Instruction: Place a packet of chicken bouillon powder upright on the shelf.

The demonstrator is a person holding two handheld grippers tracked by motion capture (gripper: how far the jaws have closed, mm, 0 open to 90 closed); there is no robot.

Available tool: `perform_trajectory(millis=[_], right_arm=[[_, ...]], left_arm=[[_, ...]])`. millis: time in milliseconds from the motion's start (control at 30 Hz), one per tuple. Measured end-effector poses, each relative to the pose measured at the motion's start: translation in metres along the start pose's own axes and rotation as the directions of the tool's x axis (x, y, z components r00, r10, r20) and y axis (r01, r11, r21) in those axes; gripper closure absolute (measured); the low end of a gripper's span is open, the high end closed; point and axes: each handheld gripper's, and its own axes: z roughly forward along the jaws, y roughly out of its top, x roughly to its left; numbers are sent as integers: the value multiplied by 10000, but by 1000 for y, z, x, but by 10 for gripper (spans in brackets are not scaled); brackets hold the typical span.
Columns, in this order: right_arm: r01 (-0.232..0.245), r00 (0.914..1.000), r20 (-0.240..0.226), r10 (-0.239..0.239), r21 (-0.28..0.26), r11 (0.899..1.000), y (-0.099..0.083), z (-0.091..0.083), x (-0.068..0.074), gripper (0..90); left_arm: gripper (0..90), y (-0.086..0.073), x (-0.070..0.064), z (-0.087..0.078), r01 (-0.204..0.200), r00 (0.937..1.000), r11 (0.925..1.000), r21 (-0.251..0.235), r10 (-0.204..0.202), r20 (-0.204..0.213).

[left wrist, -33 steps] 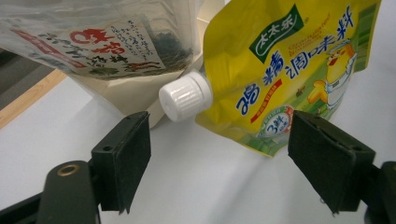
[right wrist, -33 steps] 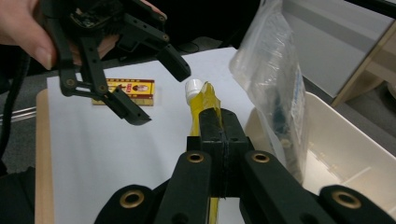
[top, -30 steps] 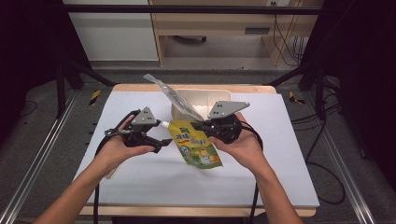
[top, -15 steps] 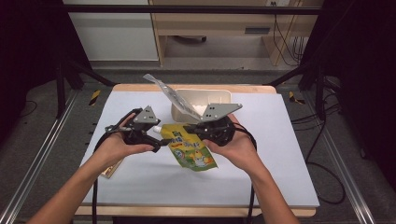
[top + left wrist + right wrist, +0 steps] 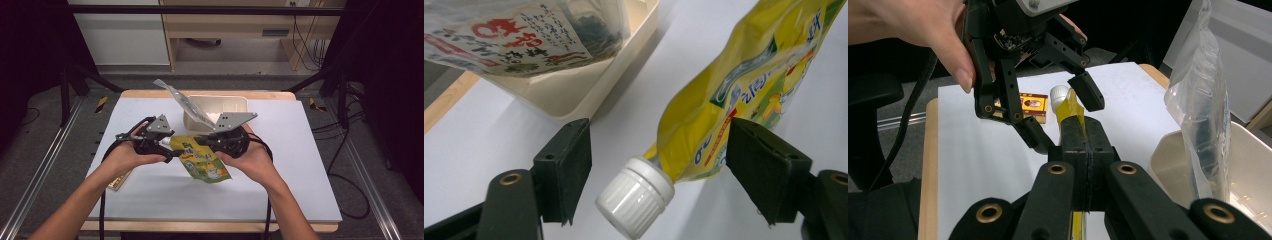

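Clear packet (image 5: 187, 102) in beige tub (image 5: 235, 102)

Your right tongs (image 5: 1083, 145) rise from the bottom edge, their two black jaws pressed together on the thin yellow edge of a pouch (image 5: 1070, 112). The pouch's white cap (image 5: 1059, 92) points away from you. Your left tongs (image 5: 1063, 112), held in your left hand (image 5: 923, 30), stand with jaws spread on either side of that cap. Beyond them a small red and yellow packet (image 5: 1033, 105) lies on the white surface (image 5: 978, 165). At right, a clear plastic bag (image 5: 1203, 110) stands in a cream tub (image 5: 1248, 150).
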Motion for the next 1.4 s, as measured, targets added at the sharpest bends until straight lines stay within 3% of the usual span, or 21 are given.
perform_trajectory(millis=[267,500,600,700,800,933,1133,1400], right_arm=[[-47,10000,-12,47,-25,10000,-2,-2,-2,900],[-49,10000,55,49,26,10000,-4,-5,-3,900],[-30,9999,125,28,104,9999,-6,-7,-4,900],[27,9997,224,-31,194,9998,-8,-10,-5,900],[58,9994,347,-68,296,9995,-10,-13,-5,900],[58,9986,525,-83,486,9988,-14,-20,-8,900],[-3,9974,721,-51,747,9972,-21,-27,-11,894],[115,9962,830,-265,1761,9843,-28,-27,-10,820]], left_arm=[[346,0,1,3,-75,9998,9998,189,71,201],[508,4,2,0,-112,9998,9976,676,101,166],[628,5,3,-4,-79,9987,9972,744,41,510],[675,6,0,-5,-157,9972,9973,723,103,747],[681,11,-4,-6,-264,9974,9964,799,209,696],[688,22,-7,-10,-690,9963,9937,879,640,579],[694,39,-12,-14,-1342,9904,9832,1236,1289,495],[695,46,-21,-11,-1874,9820,9708,1496,1812,542]])
